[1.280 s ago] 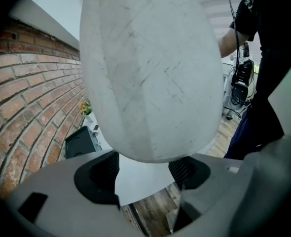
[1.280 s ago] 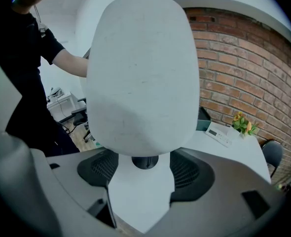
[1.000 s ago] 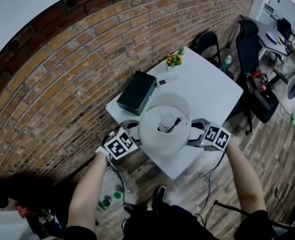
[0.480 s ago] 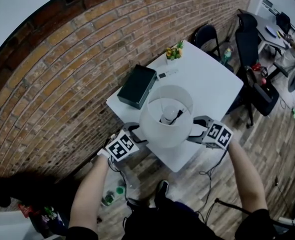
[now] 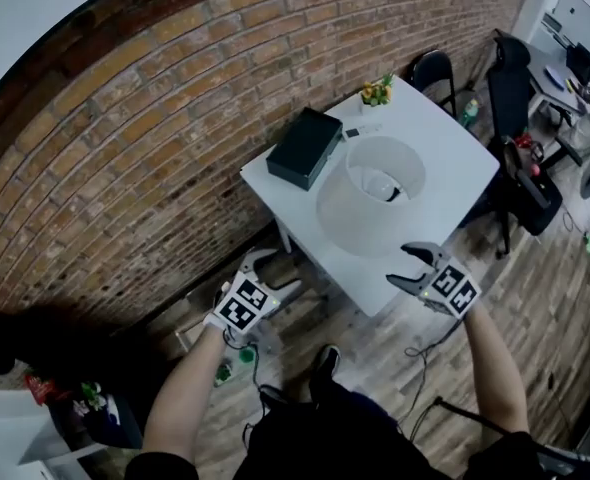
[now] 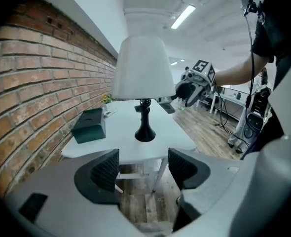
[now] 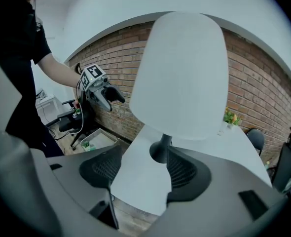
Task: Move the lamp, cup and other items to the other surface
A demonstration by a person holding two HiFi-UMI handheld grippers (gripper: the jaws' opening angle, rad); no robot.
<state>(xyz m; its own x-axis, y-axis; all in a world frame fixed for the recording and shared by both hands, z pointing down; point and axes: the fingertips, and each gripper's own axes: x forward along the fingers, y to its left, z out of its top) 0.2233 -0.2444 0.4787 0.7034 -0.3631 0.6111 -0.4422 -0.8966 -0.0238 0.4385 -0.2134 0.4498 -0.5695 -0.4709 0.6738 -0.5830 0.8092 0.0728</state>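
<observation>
The lamp (image 5: 370, 193) has a wide white shade, a thin black stem and a round black foot. From above, the head view looks into the open top of the shade, where the bulb shows. It stands upright on the white table (image 5: 445, 168), in the near half of the top, and its long axis runs straight up with the shade's opening upward. A black box (image 5: 305, 148) lies to the far left of it, near the brick wall (image 5: 125, 168). A small plant (image 5: 378, 91) stands at the far corner of the table.

Neither gripper touches the lamp. The left gripper (image 5: 275, 273) is off the near left side of the table, over the wooden floor (image 5: 375, 348), and points forward and down. Its jaws are apart with nothing between them; in its own view only the floor and the table edge show in the gap.

The right gripper (image 5: 407, 266) is just beside the near edge of the table, to the near right of the lamp, and also points forward and down. Its jaws stand wide and have just been closing a little. They hold nothing: in its own view the lamp's foot (image 7: 160, 152) is farther off on the table. Both forearms are stretched out from the person, one on each side of the lamp.
</observation>
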